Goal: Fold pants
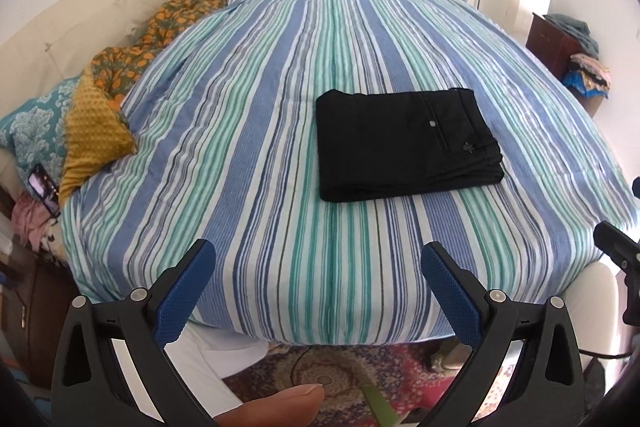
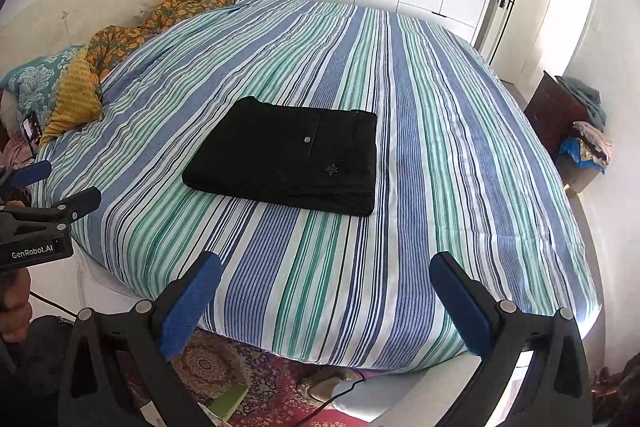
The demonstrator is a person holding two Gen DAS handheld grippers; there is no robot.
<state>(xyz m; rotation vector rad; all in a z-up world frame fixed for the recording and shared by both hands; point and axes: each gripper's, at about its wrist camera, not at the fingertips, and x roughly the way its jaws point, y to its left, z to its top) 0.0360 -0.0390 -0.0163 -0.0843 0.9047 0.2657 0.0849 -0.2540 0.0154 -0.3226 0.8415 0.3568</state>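
The left gripper (image 1: 318, 259) hung with jaws apart above the striped bedspread (image 1: 248, 131); the black pants (image 1: 404, 143) lay folded in a compact rectangle mid-bed; the right gripper (image 2: 326, 269) was likewise spread and empty. Folding appeared complete; withdrawal seemingly remained.

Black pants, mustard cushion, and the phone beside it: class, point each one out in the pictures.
black pants (image 1: 404, 151): left wrist view, middle of the folded stack.
mustard cushion (image 1: 94, 131): left wrist view, its dotted face.
phone (image 1: 44, 189): left wrist view, its lit screen.
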